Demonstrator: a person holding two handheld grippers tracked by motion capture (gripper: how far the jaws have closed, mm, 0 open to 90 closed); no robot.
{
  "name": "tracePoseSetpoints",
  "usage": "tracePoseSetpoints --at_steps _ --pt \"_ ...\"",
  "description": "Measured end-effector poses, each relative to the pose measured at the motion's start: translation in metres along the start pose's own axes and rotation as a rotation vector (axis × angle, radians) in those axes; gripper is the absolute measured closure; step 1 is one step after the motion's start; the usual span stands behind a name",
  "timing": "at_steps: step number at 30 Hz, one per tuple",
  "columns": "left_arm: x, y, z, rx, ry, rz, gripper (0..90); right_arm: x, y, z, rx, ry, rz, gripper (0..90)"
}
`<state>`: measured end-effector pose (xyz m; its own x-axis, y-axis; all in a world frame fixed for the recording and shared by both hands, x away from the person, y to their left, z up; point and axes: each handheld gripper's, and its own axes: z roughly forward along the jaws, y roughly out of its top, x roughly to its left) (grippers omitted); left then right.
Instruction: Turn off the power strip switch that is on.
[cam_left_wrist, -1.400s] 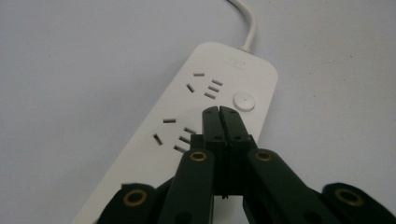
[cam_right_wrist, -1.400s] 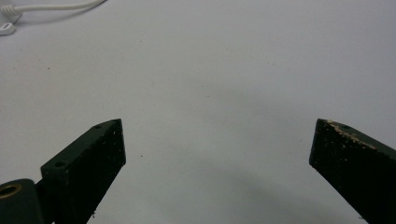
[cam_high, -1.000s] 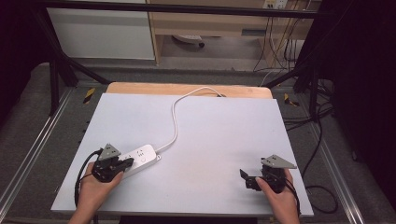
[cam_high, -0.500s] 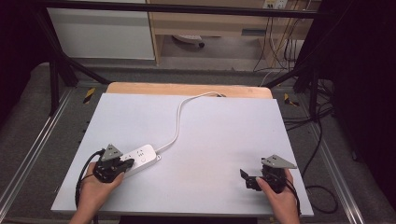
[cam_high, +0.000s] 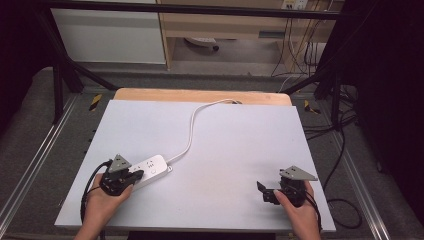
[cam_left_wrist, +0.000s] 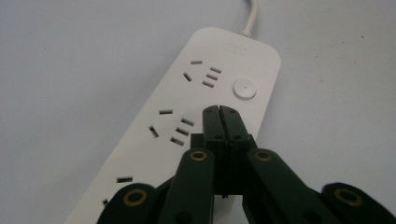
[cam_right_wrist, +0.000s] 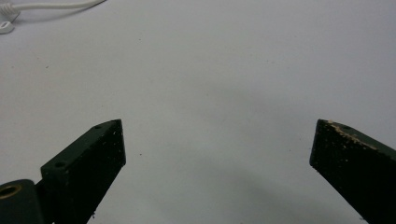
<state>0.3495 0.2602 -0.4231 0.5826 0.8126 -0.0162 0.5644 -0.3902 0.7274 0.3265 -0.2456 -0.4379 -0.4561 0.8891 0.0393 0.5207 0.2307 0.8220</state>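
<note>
moved: cord (cam_high: 190, 131) has swung slightly right; both my claws sit where they were.
left claw (cam_left_wrist: 219, 112): pressed together, empty, tips over power strip (cam_left_wrist: 196, 116) near its round button (cam_left_wrist: 244, 88).
right claw (cam_right_wrist: 217, 140): wide apart, empty, over bare desk (cam_high: 240, 145).
strip location: desk front-left.
read: probably a button press.

High view: fixed above the person's side, facing forward and down, whole table (cam_high: 225, 130) in frame. Left gripper view: rides close over the power strip (cam_left_wrist: 187, 116), looking along it toward its cord end. Right gripper view: low over bare tabletop. Both share the strip's white cable (cam_right_wrist: 46, 6) with the high view.
</note>
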Motion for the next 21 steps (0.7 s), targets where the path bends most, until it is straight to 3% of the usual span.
tracePoseSetpoints --at_steps 21 --pt "0.0032 -0.0009 0.0003 0.0 -0.021 -0.037 90.0 -0.0009 -0.0008 0.0003 0.001 -0.004 0.01 4.1"
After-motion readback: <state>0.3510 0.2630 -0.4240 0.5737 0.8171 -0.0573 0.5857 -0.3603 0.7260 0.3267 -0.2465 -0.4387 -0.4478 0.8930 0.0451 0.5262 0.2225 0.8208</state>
